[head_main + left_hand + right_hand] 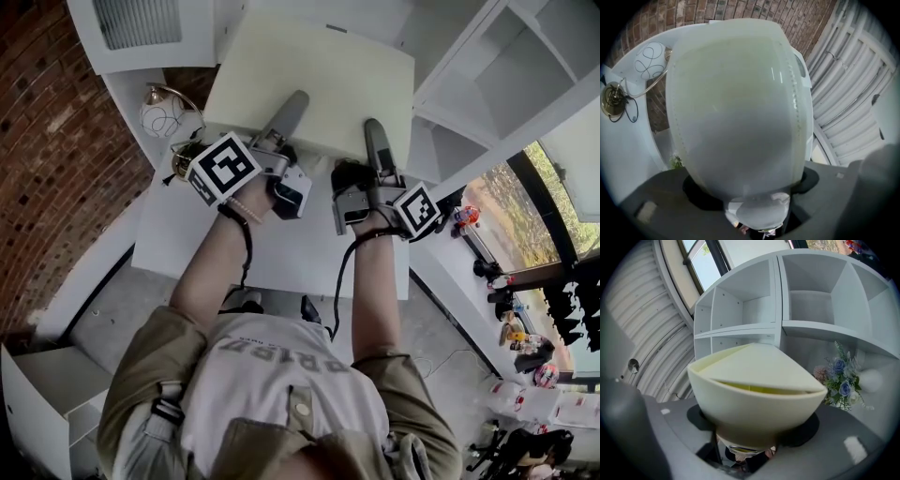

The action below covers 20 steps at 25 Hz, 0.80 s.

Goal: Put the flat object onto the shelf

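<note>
A flat cream-white board (314, 80) is held up in front of me over the white table (178, 239), with each gripper at its near edge. My left gripper (298, 98) is shut on its left part, and the board's pale underside (736, 108) fills the left gripper view. My right gripper (373, 127) is shut on the right part, where the board (754, 380) shows edge-on between the jaws. The white cubby shelf (487, 89) stands to the right; its open compartments (801, 305) lie straight beyond the board in the right gripper view.
A lamp with a white globe (161, 114) and brass base (611, 96) stands on the table's left side by the brick wall (47, 141). A bunch of artificial flowers (841, 380) sits low in the shelf. A window (525, 197) lies to the right.
</note>
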{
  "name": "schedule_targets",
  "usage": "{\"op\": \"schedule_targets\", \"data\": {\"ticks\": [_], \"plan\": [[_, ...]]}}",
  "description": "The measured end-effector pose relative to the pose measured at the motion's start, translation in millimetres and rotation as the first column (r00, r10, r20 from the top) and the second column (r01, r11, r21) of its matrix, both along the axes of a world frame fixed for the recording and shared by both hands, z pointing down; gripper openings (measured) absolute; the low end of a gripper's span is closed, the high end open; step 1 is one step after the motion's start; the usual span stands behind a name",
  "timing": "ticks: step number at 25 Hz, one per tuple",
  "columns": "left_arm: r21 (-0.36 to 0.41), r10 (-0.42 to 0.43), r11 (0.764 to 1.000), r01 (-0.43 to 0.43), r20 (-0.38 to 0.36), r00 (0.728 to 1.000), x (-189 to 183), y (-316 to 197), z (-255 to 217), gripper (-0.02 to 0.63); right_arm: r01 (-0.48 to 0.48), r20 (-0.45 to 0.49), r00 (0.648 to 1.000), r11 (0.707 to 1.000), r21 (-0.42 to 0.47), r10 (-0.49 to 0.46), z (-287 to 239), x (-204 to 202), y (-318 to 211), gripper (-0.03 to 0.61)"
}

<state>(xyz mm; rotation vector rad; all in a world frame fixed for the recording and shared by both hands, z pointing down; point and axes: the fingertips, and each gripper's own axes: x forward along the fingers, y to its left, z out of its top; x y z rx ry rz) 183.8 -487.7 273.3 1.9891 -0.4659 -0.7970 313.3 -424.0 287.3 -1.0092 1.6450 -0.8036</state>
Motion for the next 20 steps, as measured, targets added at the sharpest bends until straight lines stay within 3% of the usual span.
{"op": "schedule_targets", "data": {"ticks": [12,20], "plan": [[0.098,0.066,0.993,-0.071,0.056,0.996,9,-8,-7,0.416,-0.116,0.098,0.988,0.993,-0.031,0.119,-10,14,-16,0.331],[0.173,0.099,0.978,-0.119,0.118,0.988,12,4,-3,0.428,-0.235,0.149,0.959,0.970,-0.055,0.241,-14,30,-20,0.327]]}}
